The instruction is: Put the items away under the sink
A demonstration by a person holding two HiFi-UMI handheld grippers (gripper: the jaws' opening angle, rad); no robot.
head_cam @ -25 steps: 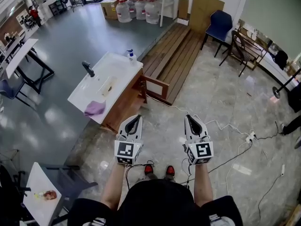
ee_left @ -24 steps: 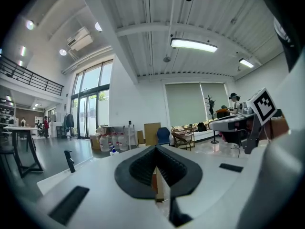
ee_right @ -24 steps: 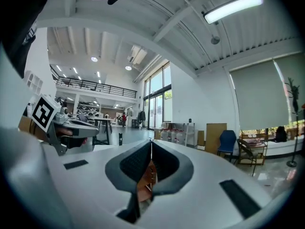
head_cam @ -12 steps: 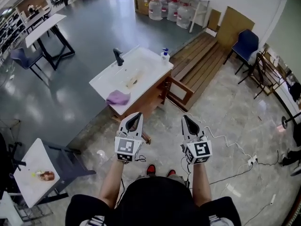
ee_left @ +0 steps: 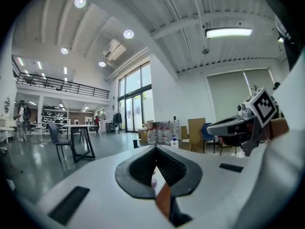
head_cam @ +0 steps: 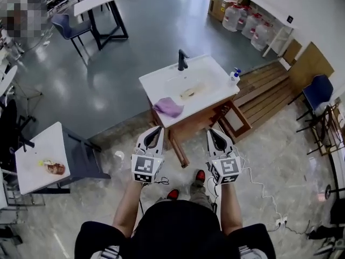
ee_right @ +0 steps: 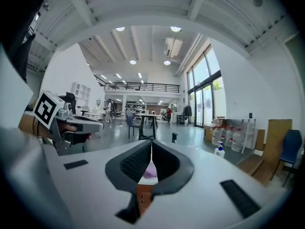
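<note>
A white sink [head_cam: 161,82] on a wooden cabinet stands straight ahead of me on the floor. It carries a black tap [head_cam: 183,60], a soap bottle [head_cam: 234,75] at its right corner, a purple cloth [head_cam: 168,107] on the near edge and a brownish item [head_cam: 190,93] in the basin. A cabinet door [head_cam: 235,118] hangs open at the right. My left gripper [head_cam: 158,129] and right gripper [head_cam: 211,131] are held side by side just short of the cabinet, both shut and empty. The purple cloth [ee_right: 150,173] shows behind the right gripper's closed jaws.
A small white table [head_cam: 38,158] with a food item and a dark chair [head_cam: 83,158] stand at the left. A white cable [head_cam: 259,190] runs over the floor at the right. Beyond the sink are a wooden platform [head_cam: 269,93], a blue chair [head_cam: 315,90] and water jugs [head_cam: 248,23].
I have walked and turned toward the sink: it moved from the upper left to straight ahead and nearer. Both grippers kept their places side by side and stayed shut.
</note>
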